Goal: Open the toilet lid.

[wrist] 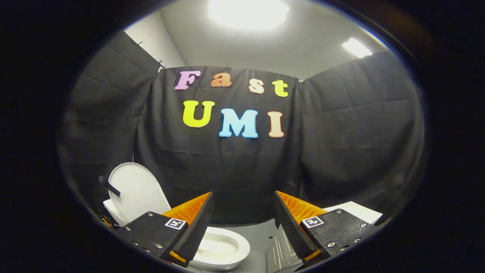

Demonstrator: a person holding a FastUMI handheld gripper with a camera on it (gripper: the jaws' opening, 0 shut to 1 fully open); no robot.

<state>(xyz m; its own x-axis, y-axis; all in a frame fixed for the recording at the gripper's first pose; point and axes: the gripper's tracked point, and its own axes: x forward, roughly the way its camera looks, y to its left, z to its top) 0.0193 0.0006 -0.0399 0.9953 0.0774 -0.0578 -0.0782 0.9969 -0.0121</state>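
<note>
A small white toilet (221, 248) stands on the grey floor just ahead of my left finger. Its white lid (136, 191) is raised upright, leaning back beyond the bowl, and the open bowl shows below it. A dark handle (109, 186) sticks out from the lid's left side. My gripper (244, 206) is open, held above and to the right of the bowl, with nothing between its fingers. The left finger (197, 223) hides part of the bowl's near rim.
Black cloth walls close the booth behind and on both sides. A white flat object (356, 212) lies at the right behind the right finger. A grey ribbed plate (280, 250) sits on the floor between the toilet and the right finger.
</note>
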